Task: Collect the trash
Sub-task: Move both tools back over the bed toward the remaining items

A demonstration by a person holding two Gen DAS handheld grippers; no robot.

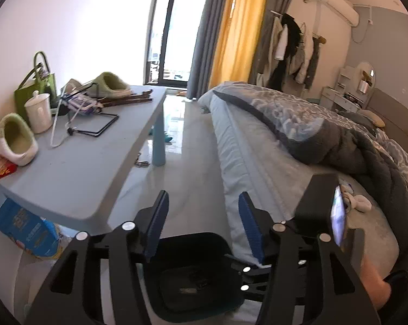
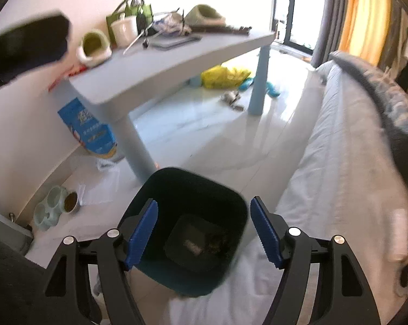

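1. While both grippers hang over the floor gap between table and bed, neither holds anything: left gripper has jaws spread wide, nothing between the blue pads; right gripper same, jaws wide apart.
2. Trash bin, dark w/ teal outer wall, stands upright on the floor, touching or just beside the bed's white side. Sits right below both grippers; right cam looks straight down into it.
3. Bin contents: some small bits of trash at the bottom, too blurred to ID.
4. Left cam shows the bin low in view, under the jaws, partly hidden by the gripper frame.
5. Table, light grey-blue top, blue legs. Near the wall edge: green tote bag, white mug, two green slippers, one near the near-left corner, one toward the far end.
6. Mid-table: black wire stand, pile of mixed stuff behind it, can't ID.
7. Under the table, far end by the leg: yellow plastic bag, small crumpled scraps on the floor, teal items beside the leg.
8. Blue box/pkg leans at the near table leg by the wall.
9. Pet bowls on the floor by the wall, near-left of the bin.
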